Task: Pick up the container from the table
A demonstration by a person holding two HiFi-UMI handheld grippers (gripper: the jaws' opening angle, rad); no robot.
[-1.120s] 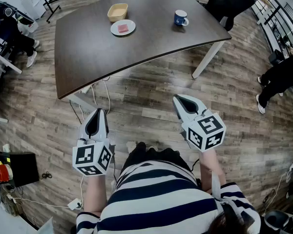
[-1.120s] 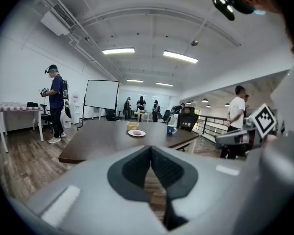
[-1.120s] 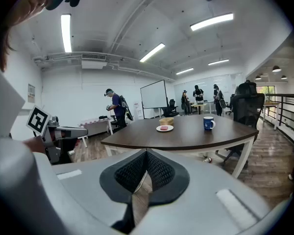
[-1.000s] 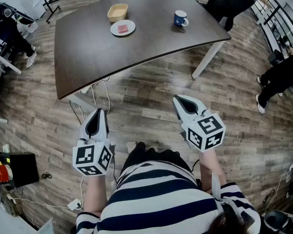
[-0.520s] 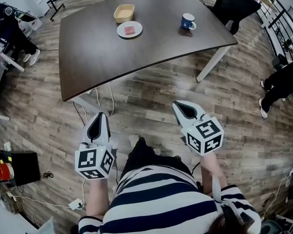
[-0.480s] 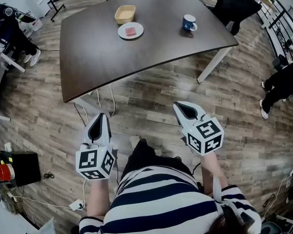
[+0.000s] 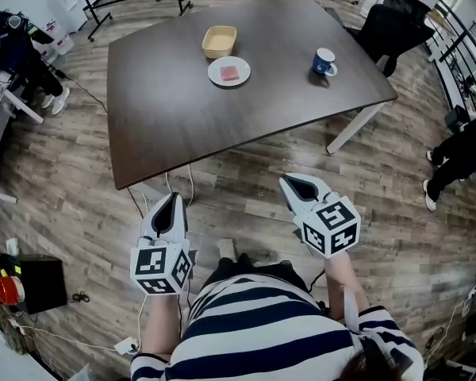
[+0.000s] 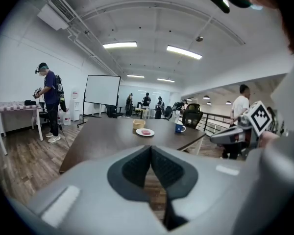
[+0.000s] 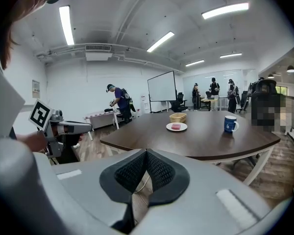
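Grippers short of table
My left gripper and right gripper: jaws closed, empty (tan container sits on the table).

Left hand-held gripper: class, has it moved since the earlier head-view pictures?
Yes. The left hand-held gripper has come closer to the near edge of the dark table; the gap between them is narrower.
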